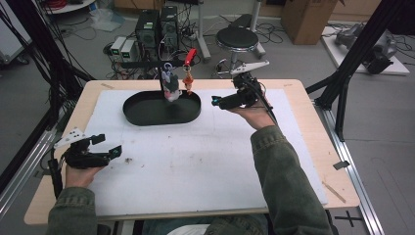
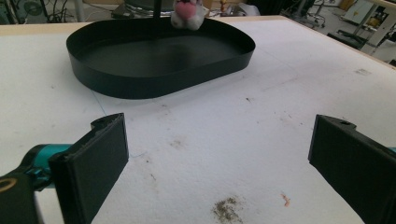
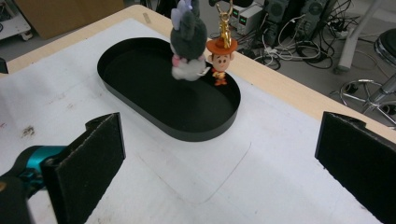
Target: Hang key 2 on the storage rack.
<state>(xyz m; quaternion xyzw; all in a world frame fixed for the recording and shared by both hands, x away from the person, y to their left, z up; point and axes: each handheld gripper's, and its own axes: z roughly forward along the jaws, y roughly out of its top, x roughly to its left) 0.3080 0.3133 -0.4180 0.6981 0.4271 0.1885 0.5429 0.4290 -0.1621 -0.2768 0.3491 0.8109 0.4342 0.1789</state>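
left hand-held gripper [image 1: 108,145] is held low at the near left of the surface [image 1: 195,156], jaws spread wide, nothing gripped; in the left gripper view its two black pads [image 2: 98,158] are seen far apart over bare white mat with a dirt smudge [image 2: 226,207] between them. right hand-held gripper [image 1: 215,102] is held farther out, right of centre, above the mat, pointed toward the tray; jaws also wide open and empty, as seen in the right gripper view. a green sleeve [image 1: 284,176] is seen reaching in from the bottom right. black oval tray [image 1: 142,115] is set on the far middle of the white mat, inside bare. over the tray's far edge two charms are hung: a grey plush toy [image 3: 187,39] with pink face, and just beside it a small cowboy figure [image 3: 220,58] on a gold chain, below a red clip [image 1: 190,56]. whether the figures touch the tray cannot be told. beyond the surface, a black stool [image 1: 237,39], computer boxes [image 1: 156,27] and cables are seen on the floor.
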